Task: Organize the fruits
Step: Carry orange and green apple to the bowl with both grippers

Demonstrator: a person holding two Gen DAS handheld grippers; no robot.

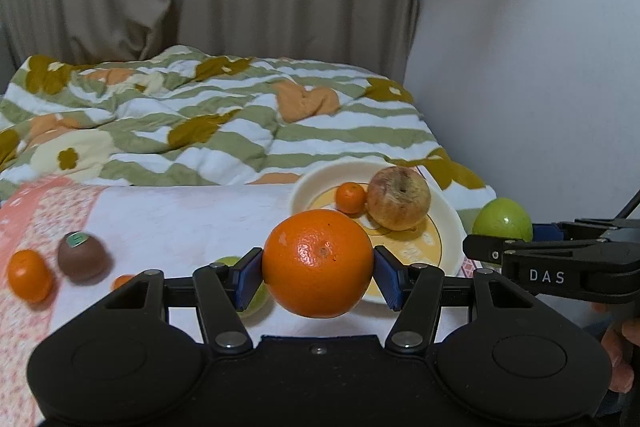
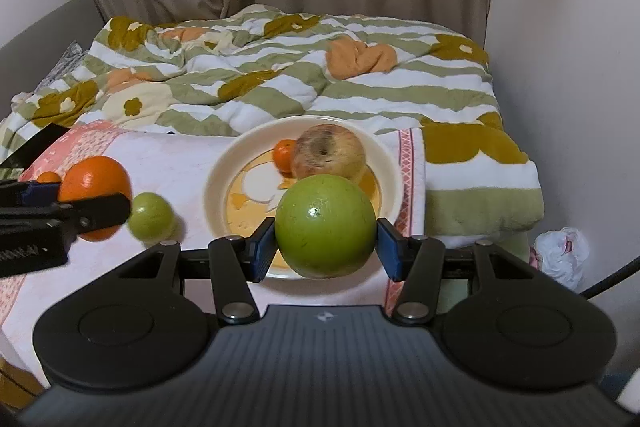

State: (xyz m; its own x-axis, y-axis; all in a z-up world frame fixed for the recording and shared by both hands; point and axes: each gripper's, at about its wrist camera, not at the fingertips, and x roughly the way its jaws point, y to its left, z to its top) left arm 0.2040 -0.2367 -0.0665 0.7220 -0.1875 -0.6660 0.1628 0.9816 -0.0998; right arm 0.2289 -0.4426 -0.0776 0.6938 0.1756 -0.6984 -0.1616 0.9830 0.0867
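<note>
Left tool: partly spread, its two blue pads pressed on opposite sides of a large orange, which hangs clear of the bed. From the right wrist view the same orange shows at 9 o'clock, behind the black finger of the left tool.

Right tool: partly spread, pads clamped on a large green apple, carried above the near rim of the plate. In the left wrist view this apple sits at 3 o'clock, with the right tool reaching in from the frame edge; a hand shows at 4 o'clock.

Plate: cream, on the pink-patterned cloth that covers the bed. It holds a blotched yellowish apple and, touching it at its 9 o'clock, a small mandarin.

Loose fruit on the cloth: a small green fruit just beside the plate at its 9 o'clock; in the left wrist view, at 8 to 9 o'clock, a brown kiwi with a sticker and a second mandarin beside it.

Background: a crumpled striped quilt at 12 o'clock.
</note>
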